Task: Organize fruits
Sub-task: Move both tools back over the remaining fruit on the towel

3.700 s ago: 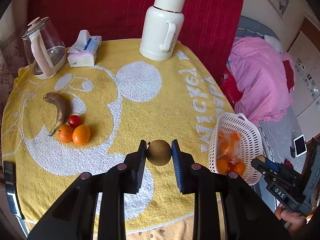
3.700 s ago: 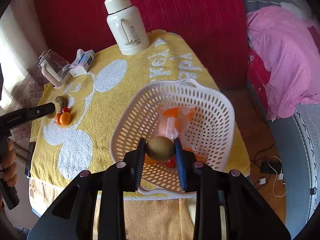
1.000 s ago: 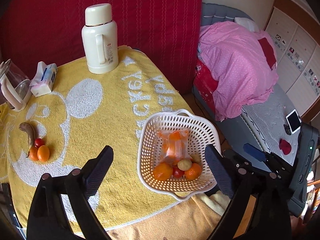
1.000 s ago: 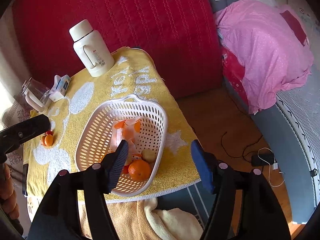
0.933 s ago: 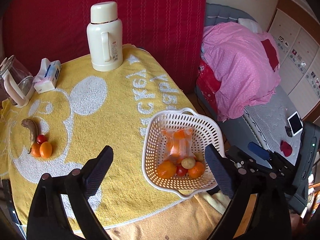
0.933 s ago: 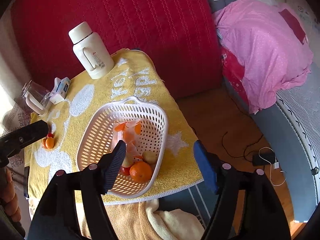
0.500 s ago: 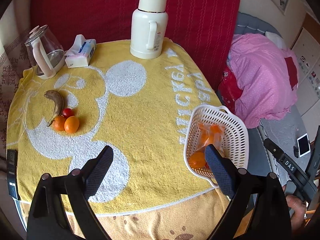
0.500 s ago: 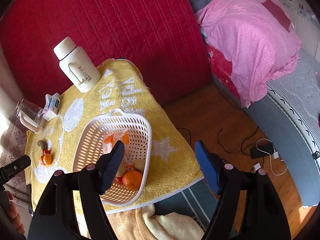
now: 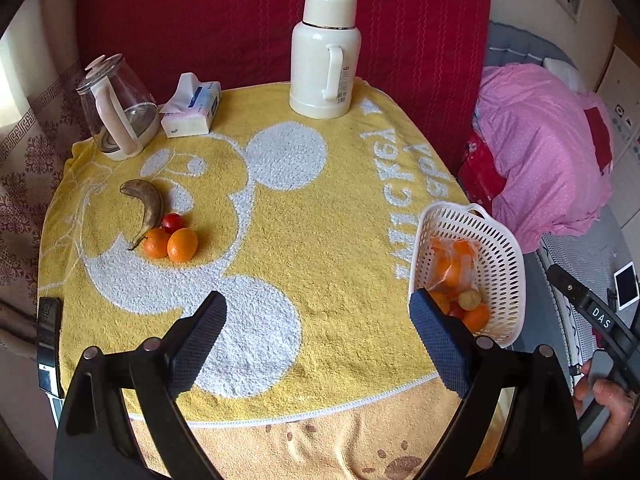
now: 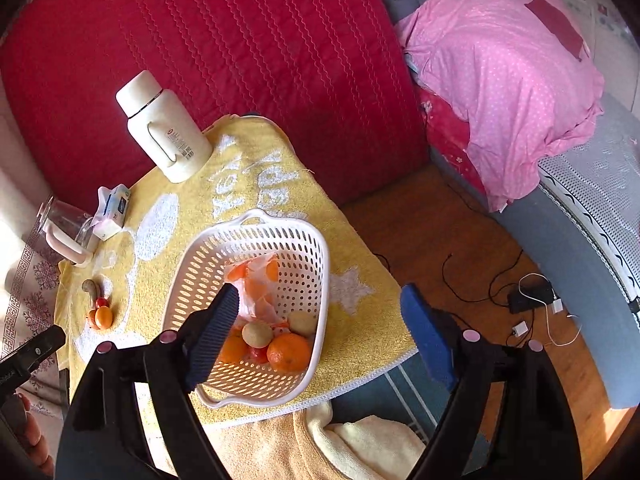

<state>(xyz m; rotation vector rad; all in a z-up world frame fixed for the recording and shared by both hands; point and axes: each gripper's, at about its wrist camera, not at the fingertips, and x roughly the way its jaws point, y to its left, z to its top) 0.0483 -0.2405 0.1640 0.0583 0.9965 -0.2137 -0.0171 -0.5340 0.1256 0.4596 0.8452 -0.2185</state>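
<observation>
Both tongs empty, left tongs (image 9: pixel 316 336) wide apart, right tongs (image 10: pixel 320 326) opening above the basket (image 10: pixel 304 240); probably the far-left fruit (image 9: pixel 182 244) comes next.

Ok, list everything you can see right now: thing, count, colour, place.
basket: 1, white, right edge of towel, holds oranges, kiwis and a bag
towel: 1, yellow and white, covering table
banana: 1, browned, left on towel
oranges: 2, beside banana
tomato: 1, red, beside banana
thermos: 1, cream, back
tissue pack: 1, back left
kettle: 1, glass, back left
left gripper: open, empty
right gripper: opening, empty
</observation>
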